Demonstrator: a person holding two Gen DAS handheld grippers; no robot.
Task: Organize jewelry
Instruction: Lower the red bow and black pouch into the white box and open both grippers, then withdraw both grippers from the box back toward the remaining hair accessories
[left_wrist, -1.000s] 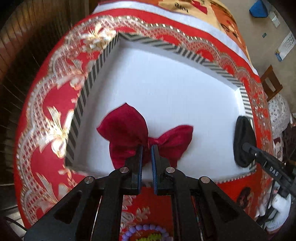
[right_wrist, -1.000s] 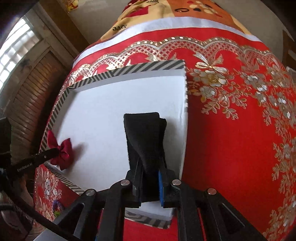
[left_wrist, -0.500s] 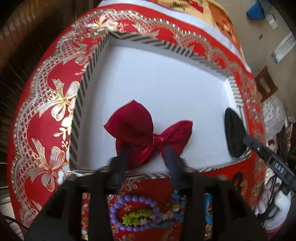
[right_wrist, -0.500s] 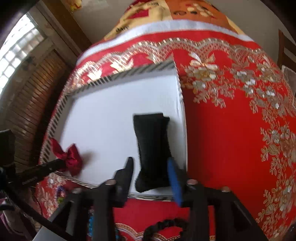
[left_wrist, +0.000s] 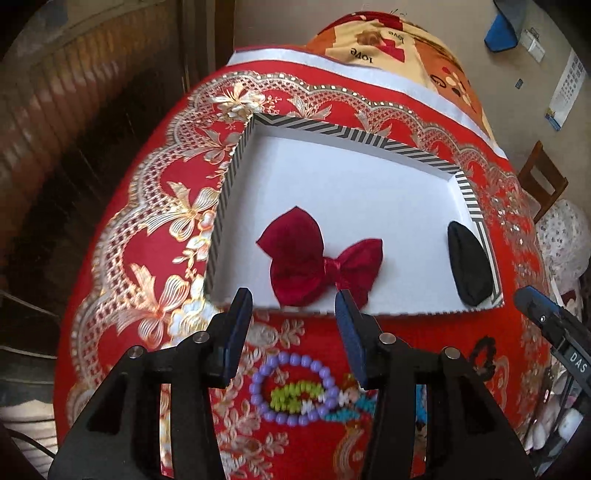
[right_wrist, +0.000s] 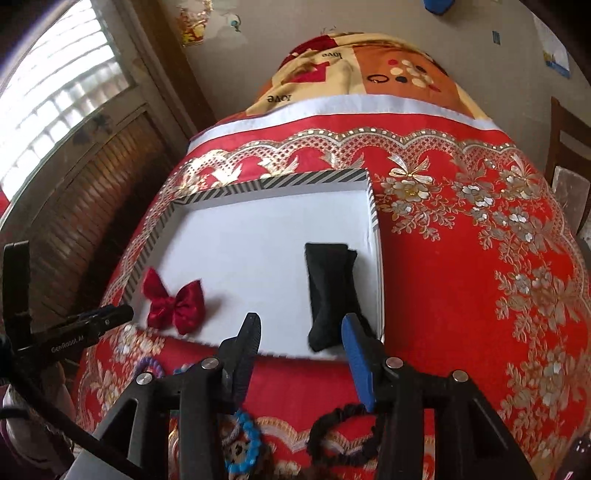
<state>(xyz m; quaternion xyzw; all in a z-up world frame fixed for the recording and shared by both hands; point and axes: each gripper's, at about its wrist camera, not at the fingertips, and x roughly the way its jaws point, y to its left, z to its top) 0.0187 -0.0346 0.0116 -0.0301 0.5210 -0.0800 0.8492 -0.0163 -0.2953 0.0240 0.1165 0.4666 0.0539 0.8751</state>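
Two items already sit in the striped-rim tray (left_wrist: 236, 162): red bow (left_wrist: 317, 262) by its near-left corner, black pouch (right_wrist: 330, 291) against its right wall near the front edge. Left tool (left_wrist: 291, 328) is released, jaws spread wide, nothing between them, hanging over the tray's front rim just short of the bow. Right tool (right_wrist: 301, 347) is also released; its jaws have just been opening and the pouch lies beyond the tips, not pinched.

Remaining pieces lie on the red cloth between you and the tray's front edge: purple bead bracelet (left_wrist: 291, 387) with a green bead piece (left_wrist: 295, 397) inside it, under the left tool; black scrunchie (right_wrist: 343, 432) and blue bead bracelet (right_wrist: 245, 443) under the right tool.

Likely next step: pick these up.
- Bring each tool down over one strand of the ring, not across the whole ring.
- Pinch the purple loop at its far arc so the green piece stays out of the jaws.
- Scrunchie is soft; clench fully before lifting.
- Beads can roll off the pads, so lift slow.
- Drop into the bare middle of the tray, apart from bow and pouch.
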